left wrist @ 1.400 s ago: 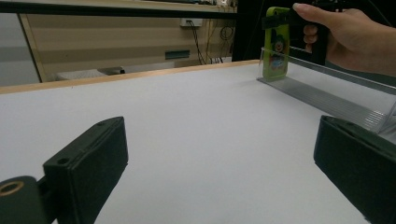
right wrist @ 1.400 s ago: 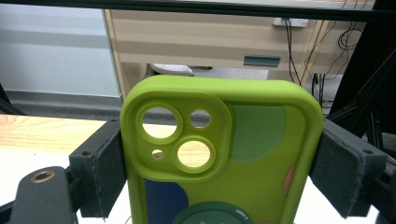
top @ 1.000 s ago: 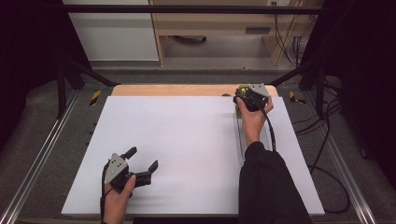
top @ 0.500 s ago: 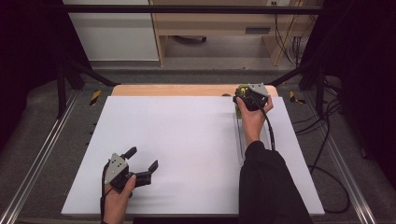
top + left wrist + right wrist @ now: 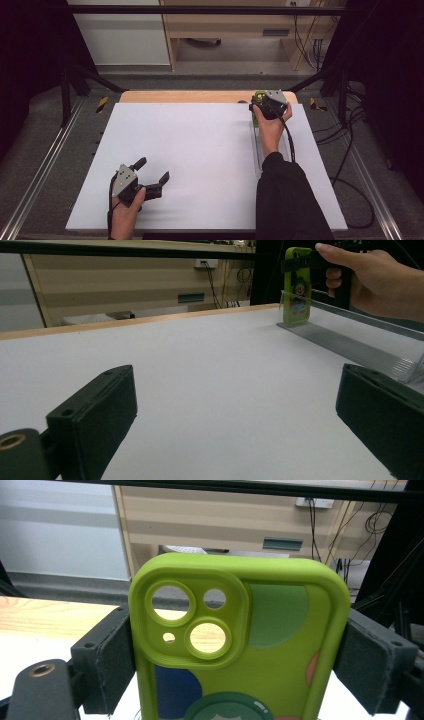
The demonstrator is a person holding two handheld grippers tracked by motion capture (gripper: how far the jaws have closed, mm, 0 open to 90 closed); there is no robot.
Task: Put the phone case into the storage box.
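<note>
The right gripper (image 5: pixel 260 102) pinches the green phone case (image 5: pixel 235 645) upright at the far end of the clear rack (image 5: pixel 350 342), apparently seating it, so next comes a gentle release, while the left gripper (image 5: pixel 152 171) rests spread

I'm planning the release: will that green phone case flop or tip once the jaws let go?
The green phone case is empty, daylight showing through its camera holes, so probably light and bendy. It stands upright at the clear rack, so it may tip. The right gripper clamps its edges; the rubbery-looking surface likely grips.
</note>
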